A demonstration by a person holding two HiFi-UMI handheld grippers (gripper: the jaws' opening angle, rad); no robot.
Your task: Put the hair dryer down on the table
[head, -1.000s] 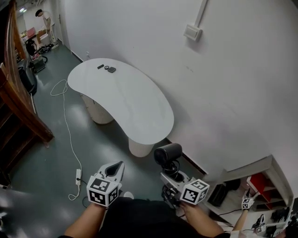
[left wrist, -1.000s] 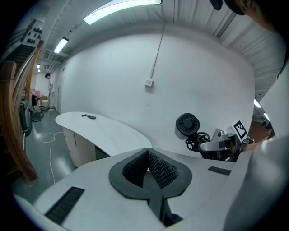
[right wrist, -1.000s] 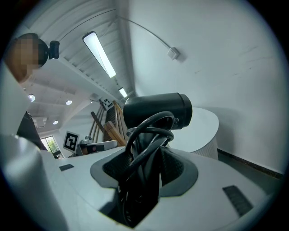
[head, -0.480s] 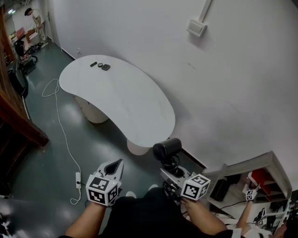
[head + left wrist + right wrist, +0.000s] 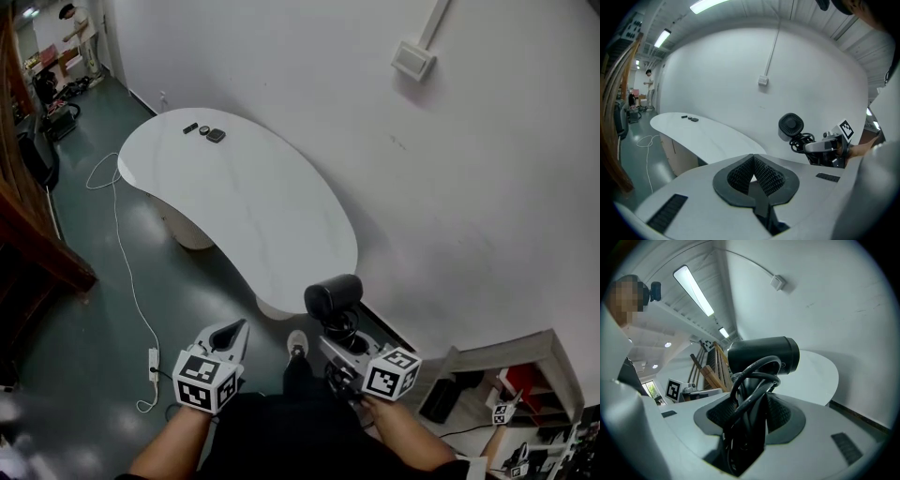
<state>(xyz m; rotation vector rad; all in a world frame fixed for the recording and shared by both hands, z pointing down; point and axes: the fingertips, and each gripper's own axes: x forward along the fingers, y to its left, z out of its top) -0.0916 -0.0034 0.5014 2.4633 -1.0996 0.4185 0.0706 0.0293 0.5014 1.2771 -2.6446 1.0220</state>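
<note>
Slippage could drop the black barrel-shaped hair dryer, clamped over loose cord loops by the right gripper near the white curved table; the left gripper is closed, empty.

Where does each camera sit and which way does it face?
Head view: on the person's head, looking steeply down at white table and floor; forearms, left gripper, right gripper show.
Left gripper view: on the left gripper, facing table and wall past its shut jaws; clothing at right.
Right gripper view: on the right gripper, facing its jaws clamped on the hair dryer; clothing at left.
All three share the table and hair dryer.
</note>
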